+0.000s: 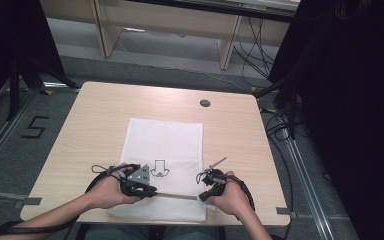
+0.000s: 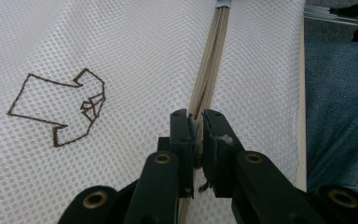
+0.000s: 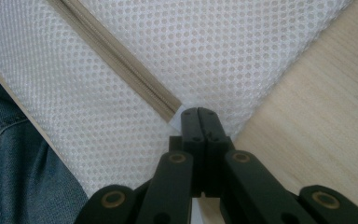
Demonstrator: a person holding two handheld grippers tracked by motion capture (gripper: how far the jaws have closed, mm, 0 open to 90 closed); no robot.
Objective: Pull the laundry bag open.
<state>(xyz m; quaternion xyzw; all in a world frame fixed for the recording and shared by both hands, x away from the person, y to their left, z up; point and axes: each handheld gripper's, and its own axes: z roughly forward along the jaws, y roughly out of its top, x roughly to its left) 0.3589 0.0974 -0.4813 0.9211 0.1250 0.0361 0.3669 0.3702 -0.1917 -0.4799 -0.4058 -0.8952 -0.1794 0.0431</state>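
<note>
Mesh laundry bag [image 1: 162, 145], white and flat, lies on the middle of the table [image 1: 90, 130] with its zipped end toward the person, and a small brown garment outline [image 1: 160, 168] is stitched on it near the front. It looks light, thin and floppy, with open netting that would slide and bunch if pushed, so I judge the firmer beige zipper [image 1: 176, 195], running from 9 to 3 o'clock along the near end, to be the best place to take hold. Left gripper [image 1: 139, 187] sits at about 7 o'clock of the bag, and in the left gripper view its fingers [image 2: 186, 135] are clenched on the zipper [image 2: 210, 77], apparently at the slider, though the exact part is hidden between them. Right gripper [image 1: 205, 192] sits at about 5 o'clock, and in the right gripper view its fingers [image 3: 191, 126] are pressed tight together, pinching the white tab of fabric [image 3: 179, 113] just past the end of the zipper [image 3: 116, 56], beside bare table [image 3: 317, 112]. Both hands rest low on the near edge, palms turned inward toward each other, forearms coming in from 6 o'clock, the two grippers pointing along the zipper line as if to hold it taut.
</note>
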